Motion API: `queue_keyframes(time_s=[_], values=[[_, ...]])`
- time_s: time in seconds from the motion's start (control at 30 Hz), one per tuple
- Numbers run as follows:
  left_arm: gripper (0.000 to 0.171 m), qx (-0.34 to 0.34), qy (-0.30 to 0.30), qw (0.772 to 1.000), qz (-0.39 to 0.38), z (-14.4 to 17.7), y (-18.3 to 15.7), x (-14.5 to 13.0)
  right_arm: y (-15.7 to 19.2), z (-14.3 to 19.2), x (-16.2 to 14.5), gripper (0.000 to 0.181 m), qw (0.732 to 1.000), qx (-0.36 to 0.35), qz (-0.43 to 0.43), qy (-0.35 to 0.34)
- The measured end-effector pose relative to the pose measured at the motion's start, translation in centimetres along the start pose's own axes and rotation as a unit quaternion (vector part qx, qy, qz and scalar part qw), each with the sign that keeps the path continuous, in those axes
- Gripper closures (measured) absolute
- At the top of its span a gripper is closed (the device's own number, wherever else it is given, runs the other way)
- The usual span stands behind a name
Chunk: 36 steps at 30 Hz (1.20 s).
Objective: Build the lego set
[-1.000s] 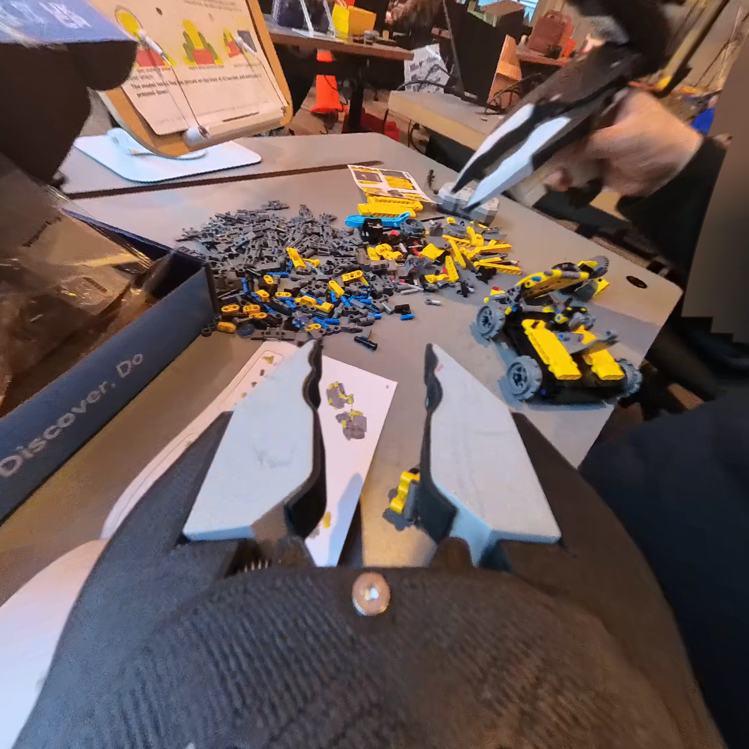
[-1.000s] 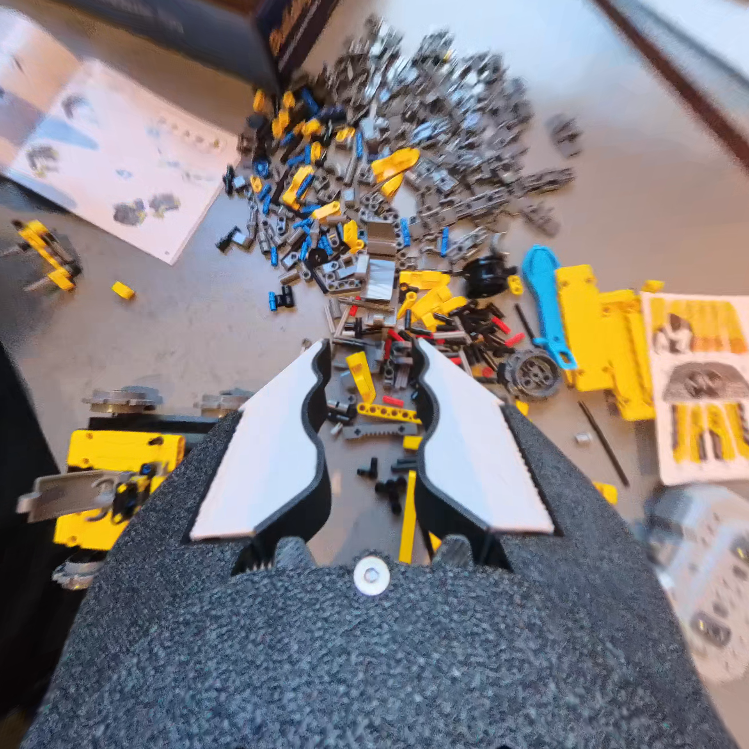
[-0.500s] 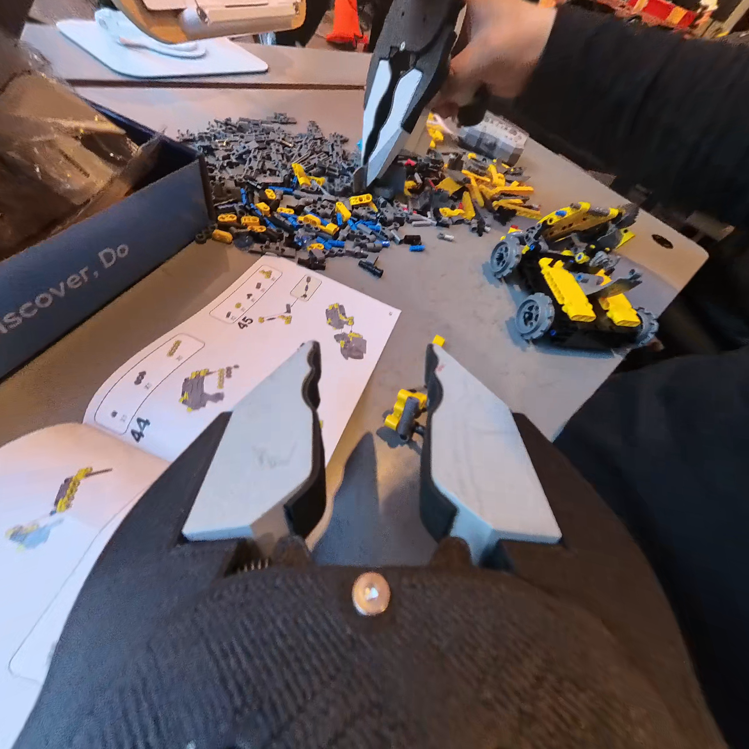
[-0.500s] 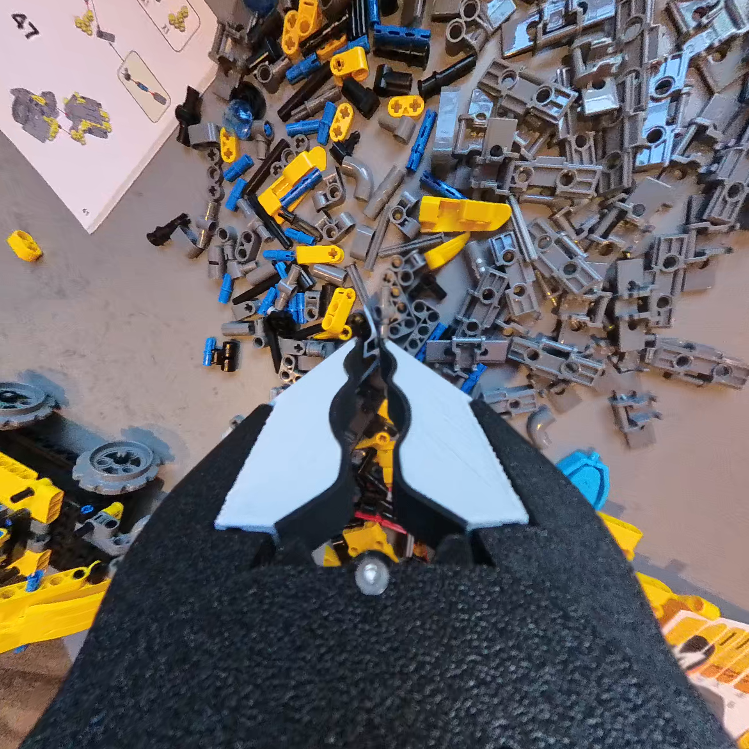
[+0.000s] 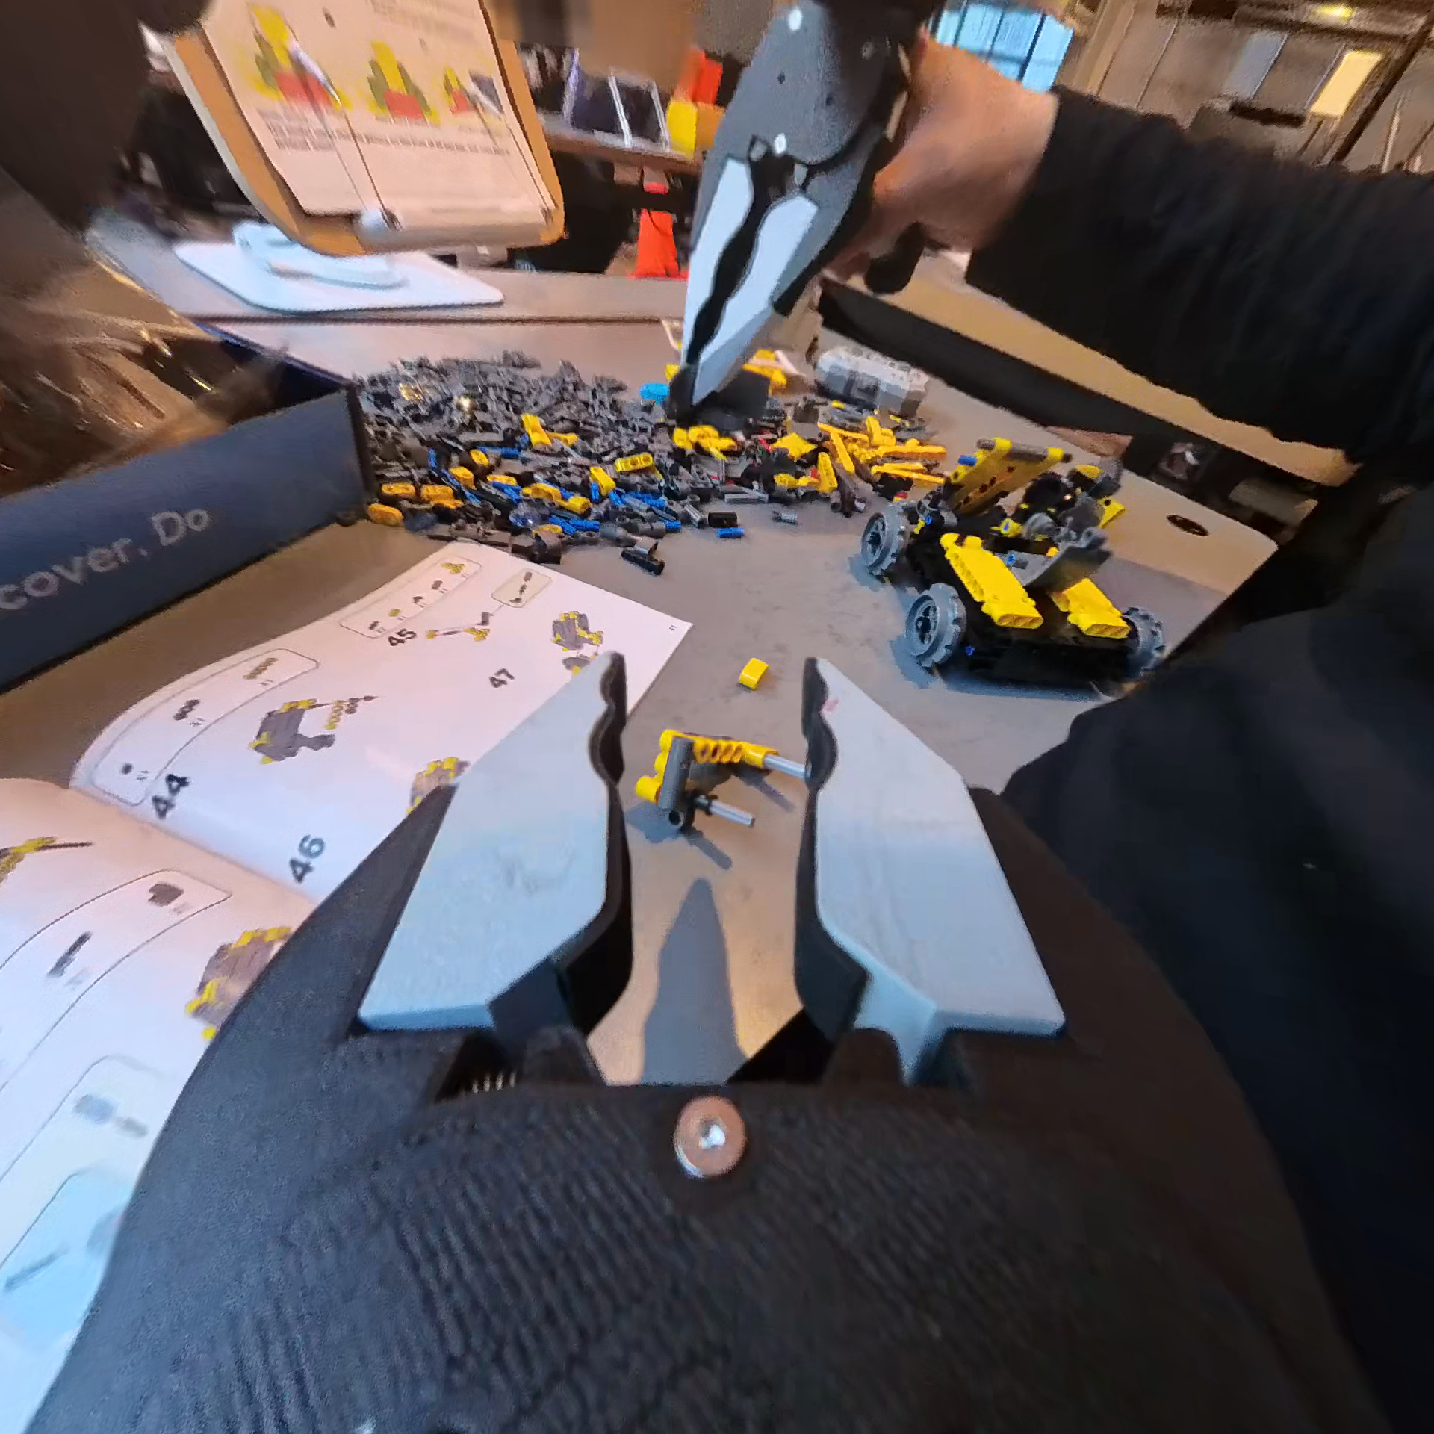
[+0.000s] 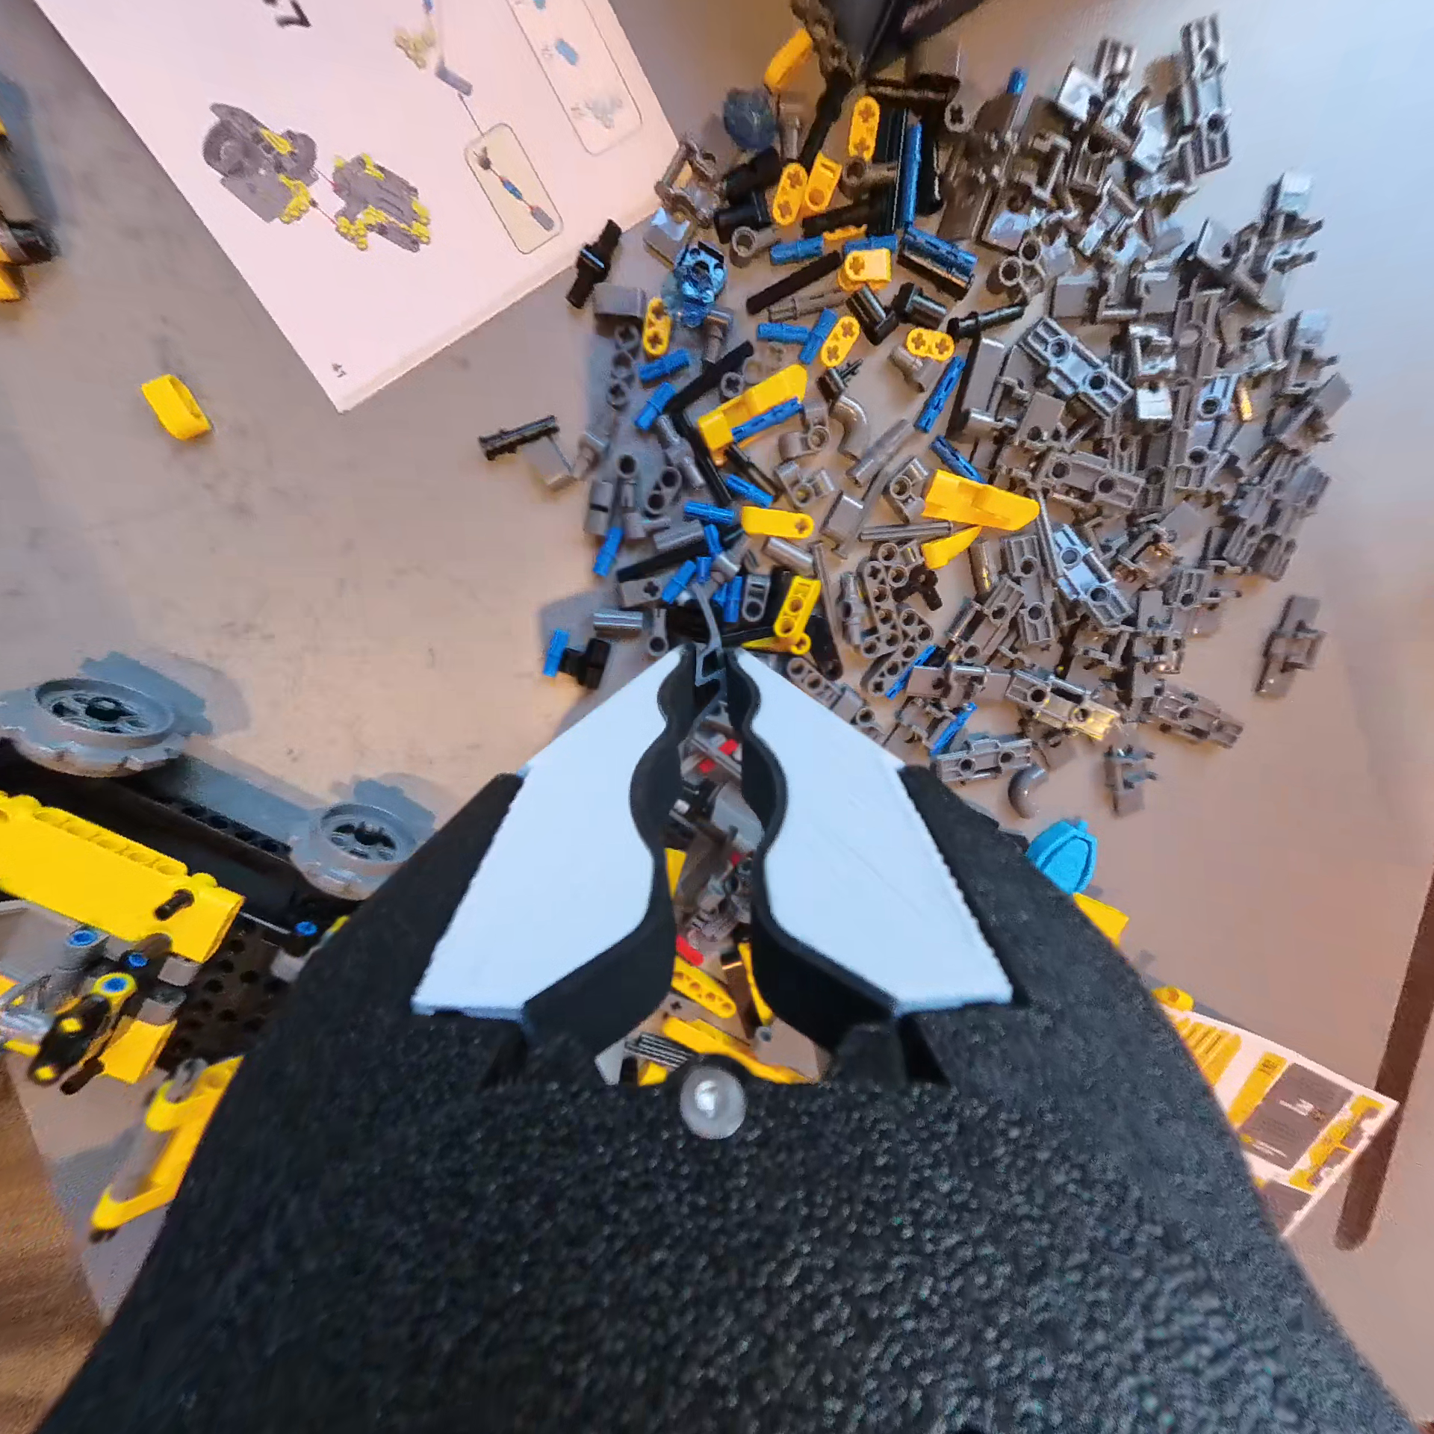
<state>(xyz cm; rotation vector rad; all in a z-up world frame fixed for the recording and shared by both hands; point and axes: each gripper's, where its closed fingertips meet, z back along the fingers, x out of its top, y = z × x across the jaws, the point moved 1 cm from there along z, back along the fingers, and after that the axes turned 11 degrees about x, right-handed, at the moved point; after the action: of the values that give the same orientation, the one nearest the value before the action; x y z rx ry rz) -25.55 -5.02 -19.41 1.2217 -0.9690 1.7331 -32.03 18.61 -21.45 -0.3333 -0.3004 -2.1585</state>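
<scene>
My left gripper (image 5: 710,691) is open and empty, low over the grey table (image 5: 776,605). A small yellow and grey subassembly (image 5: 702,772) lies on the table between its fingers, apart from both. My right gripper (image 6: 710,659) is shut on a thin grey part (image 6: 708,625) at its tips, just above the near edge of the loose parts pile (image 6: 1047,465). It also shows in the left wrist view (image 5: 687,388), tips down at the far side of the pile (image 5: 559,473), held by a hand (image 5: 962,147).
An open instruction booklet (image 5: 310,745) lies left of the left gripper. A yellow and black vehicle (image 5: 1009,582) stands at the right, a dark blue box (image 5: 171,528) at the left. A loose yellow piece (image 5: 751,672), a grey block (image 5: 869,380) and a sticker sheet (image 6: 1304,1110) lie about. Across from one pair of fingers to the other is roughly 25 cm.
My right gripper went from open to shut on the thin grey part in the pile and has risen slightly. My left gripper drew back, bringing the small subassembly between its open fingers.
</scene>
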Motion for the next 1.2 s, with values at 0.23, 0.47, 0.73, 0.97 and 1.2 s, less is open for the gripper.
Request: queue_keyframes(time_s=[0.23,0.47,0.73,0.97,1.2], values=[[0.145,0.013,-0.073,0.997,-0.021,1.9,0.6,0.4,0.6,0.0,0.2,0.175,1.0,-0.006,-0.002,-0.01],[0.142,0.013,-0.07,0.997,-0.003,2.6,1.8,0.3,3.0,-0.6,3.5,0.175,0.997,0.026,0.065,-0.029],[0.142,0.004,-0.059,0.997,0.045,2.9,3.4,-0.4,0.6,-4.6,2.3,0.175,0.997,0.033,0.048,0.048],[0.144,0.006,-0.045,0.998,0.036,1.8,3.0,-1.0,-4.3,-3.5,2.9,0.155,1.0,0.011,-0.004,0.013],[0.143,0.034,-0.024,0.999,-0.013,1.0,2.7,-0.8,-5.3,0.8,-0.8,0.158,0.996,-0.045,-0.063,-0.036]])
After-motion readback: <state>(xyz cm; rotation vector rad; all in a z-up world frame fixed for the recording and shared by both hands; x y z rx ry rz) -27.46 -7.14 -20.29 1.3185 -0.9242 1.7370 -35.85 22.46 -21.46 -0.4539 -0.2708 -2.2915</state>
